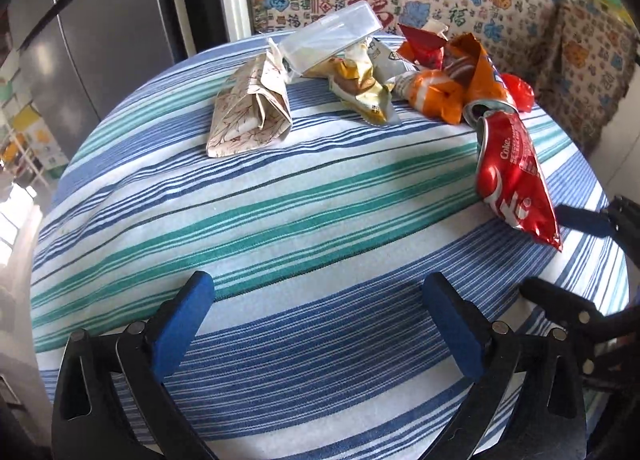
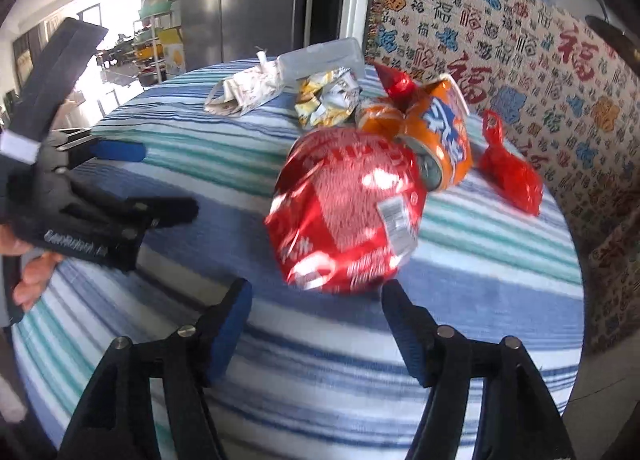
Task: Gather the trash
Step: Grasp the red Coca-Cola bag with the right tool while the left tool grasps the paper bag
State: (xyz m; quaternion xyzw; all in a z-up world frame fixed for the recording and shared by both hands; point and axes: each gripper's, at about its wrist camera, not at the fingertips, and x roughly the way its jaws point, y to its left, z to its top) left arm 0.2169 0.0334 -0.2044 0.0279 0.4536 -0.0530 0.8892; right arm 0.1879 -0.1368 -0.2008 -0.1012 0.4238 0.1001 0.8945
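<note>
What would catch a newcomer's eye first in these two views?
The crushed red cola can lies just ahead of the open right tongs, on the blue, green and white striped tablecloth. Behind it lies a heap of wrappers with a crushed orange soda can, and behind that hangs a cloth printed with red and blue characters.

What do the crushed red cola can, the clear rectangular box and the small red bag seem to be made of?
Crushed red cola can: thin metal, probably aluminium; glossy printed skin, sharp dents, silver rim.
Clear rectangular box: rigid plastic, slightly frosted; the yellow wrapper shows faintly through it.
Small red bag: thin plastic film, shiny and wrinkled, with loop handles.
</note>
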